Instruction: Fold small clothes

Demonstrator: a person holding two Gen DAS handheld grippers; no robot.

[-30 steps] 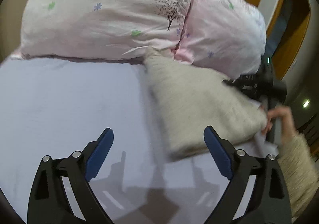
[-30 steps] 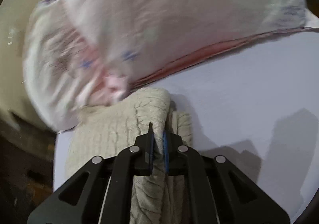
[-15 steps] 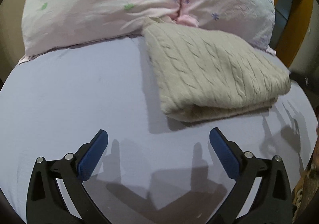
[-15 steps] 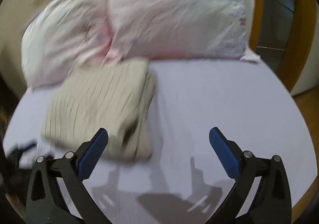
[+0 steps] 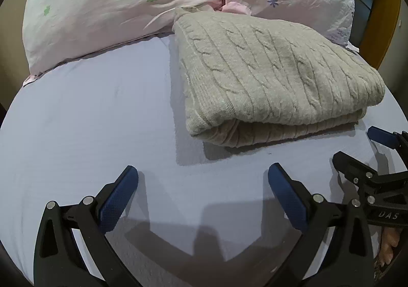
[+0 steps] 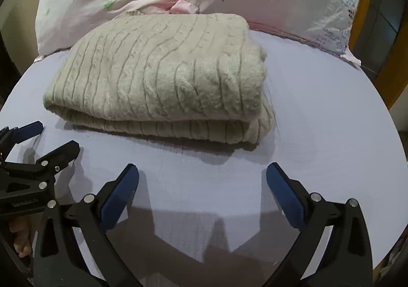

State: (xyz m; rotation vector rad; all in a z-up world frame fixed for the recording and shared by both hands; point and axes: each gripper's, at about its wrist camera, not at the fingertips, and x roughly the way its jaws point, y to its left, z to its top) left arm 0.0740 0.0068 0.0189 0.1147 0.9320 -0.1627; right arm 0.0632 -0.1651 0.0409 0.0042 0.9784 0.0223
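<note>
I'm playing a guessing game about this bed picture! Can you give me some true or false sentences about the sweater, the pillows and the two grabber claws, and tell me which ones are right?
1. The beige cable-knit sweater lies folded on the lavender sheet. True.

2. The right gripper is squeezing the sweater. False: its jaws stand wide open over bare sheet, apart from the sweater.

3. The left gripper is open and holds nothing. True.

4. The sweater's far edge reaches the pink flowered pillows. True.

5. The sweater is spread out flat in one layer. False: it is doubled over, with stacked layers showing along its near edge.

6. The pillows are plain blue. False: they are pale pink with small flowers and a tree print.
</note>
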